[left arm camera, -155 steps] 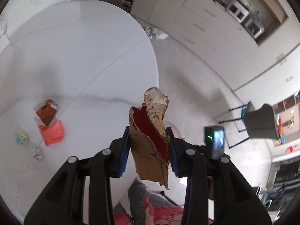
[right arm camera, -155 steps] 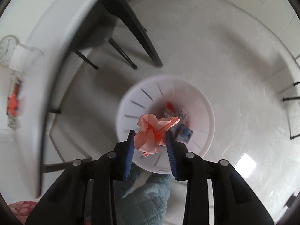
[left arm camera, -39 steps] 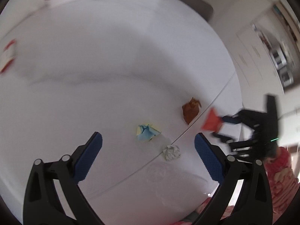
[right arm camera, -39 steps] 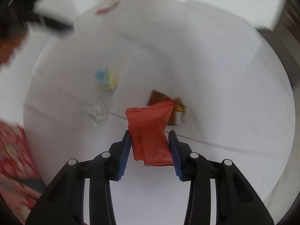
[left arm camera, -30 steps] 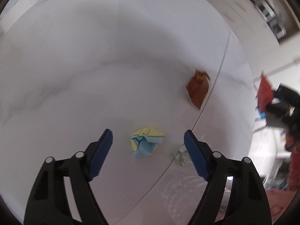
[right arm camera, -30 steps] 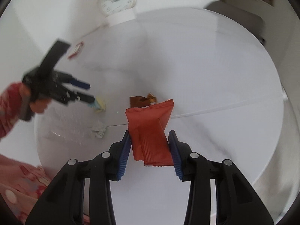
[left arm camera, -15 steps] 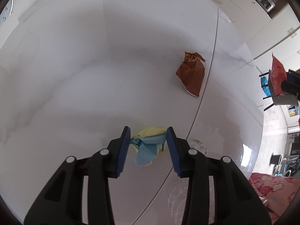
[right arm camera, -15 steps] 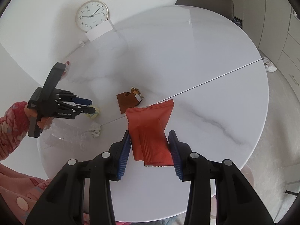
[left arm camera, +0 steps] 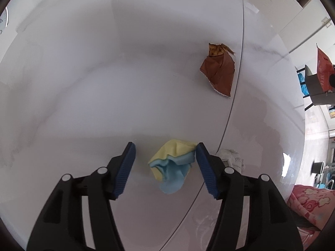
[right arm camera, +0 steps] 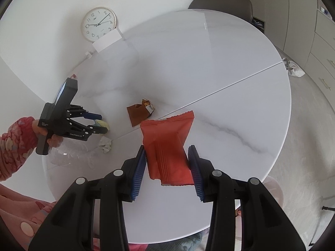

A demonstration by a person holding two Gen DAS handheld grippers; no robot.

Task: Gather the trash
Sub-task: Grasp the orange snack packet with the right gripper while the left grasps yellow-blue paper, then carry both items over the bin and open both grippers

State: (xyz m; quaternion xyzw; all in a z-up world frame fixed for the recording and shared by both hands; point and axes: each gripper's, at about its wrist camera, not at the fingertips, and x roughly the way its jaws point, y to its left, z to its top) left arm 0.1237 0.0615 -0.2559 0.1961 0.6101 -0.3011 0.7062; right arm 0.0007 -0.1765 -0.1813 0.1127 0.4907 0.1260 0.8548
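Note:
My left gripper [left arm camera: 165,167] is open around a crumpled yellow and blue paper wad [left arm camera: 171,165] on the white round table [left arm camera: 104,83]; the wad touches the right pad only. It also shows in the right wrist view [right arm camera: 102,123], with the left gripper [right arm camera: 100,123] around it. My right gripper [right arm camera: 167,171] is shut on a red wrapper [right arm camera: 167,144], held above the table. A brown wrapper [left arm camera: 219,73] lies farther off by the table seam, also seen in the right wrist view [right arm camera: 140,113]. A small white paper ball [left arm camera: 232,159] lies just right of my left gripper.
A wall clock [right arm camera: 98,24] and a white card [right arm camera: 106,40] stand at the table's far edge. A grey chair [right arm camera: 222,5] is behind the table. A crumpled bag [right arm camera: 293,67] lies on the floor. A pale bin rim [right arm camera: 274,188] shows past the table edge.
My left gripper came down over the yellow and blue wad, closed to narrow, and now stands wider with the wad against the right pad. My right gripper lifted the red wrapper away from the table.

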